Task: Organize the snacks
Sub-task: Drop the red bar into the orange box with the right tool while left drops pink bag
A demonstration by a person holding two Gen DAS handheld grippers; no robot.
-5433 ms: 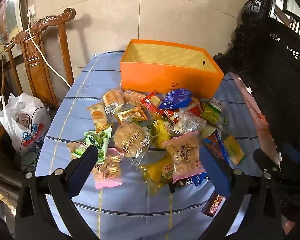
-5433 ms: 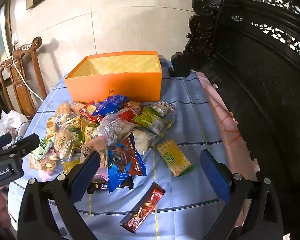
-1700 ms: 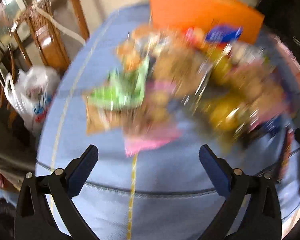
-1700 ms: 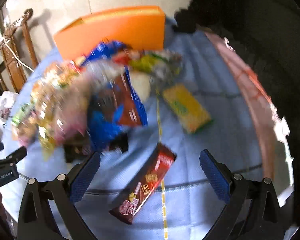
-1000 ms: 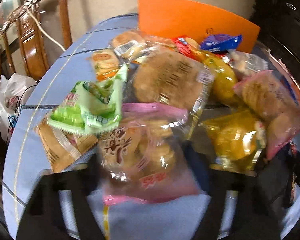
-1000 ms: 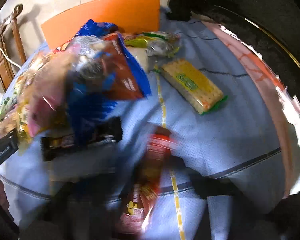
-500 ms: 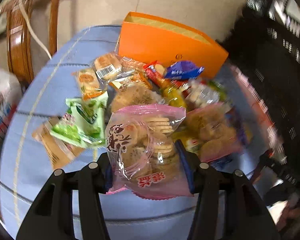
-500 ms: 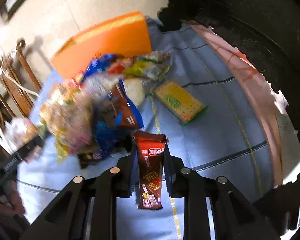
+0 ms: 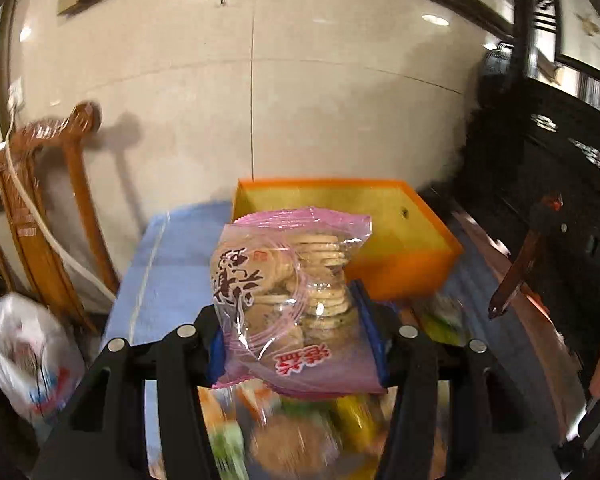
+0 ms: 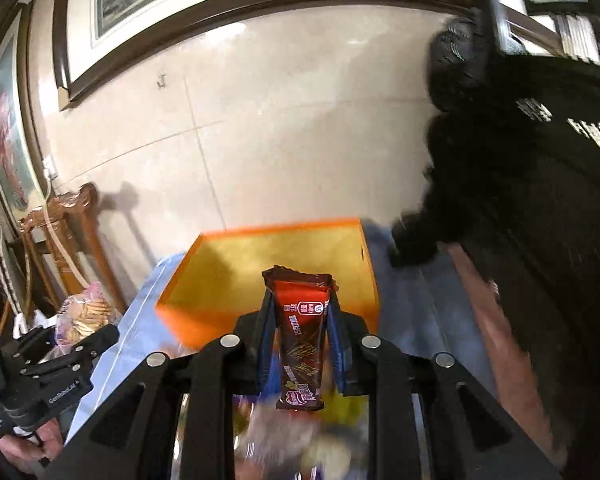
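Observation:
My left gripper (image 9: 296, 334) is shut on a pink bag of round crackers (image 9: 288, 300) and holds it up in the air, in front of the open orange box (image 9: 404, 236). My right gripper (image 10: 300, 340) is shut on a dark red chocolate bar (image 10: 300, 332) and holds it upright in front of the same orange box (image 10: 268, 264). The snack pile (image 9: 288, 440) lies blurred below both grippers on the blue tablecloth (image 9: 172, 264). The left gripper with its bag also shows at the left of the right wrist view (image 10: 80, 320).
A wooden chair (image 9: 48, 208) and a white plastic bag (image 9: 28, 356) stand left of the table. Dark carved furniture (image 9: 560, 208) stands close on the right. A tiled wall (image 9: 260, 80) is behind the box.
Both grippers closed on their snacks, the left on the cracker bag and the right on the chocolate bar, then lifted them off the table and toward the orange box.

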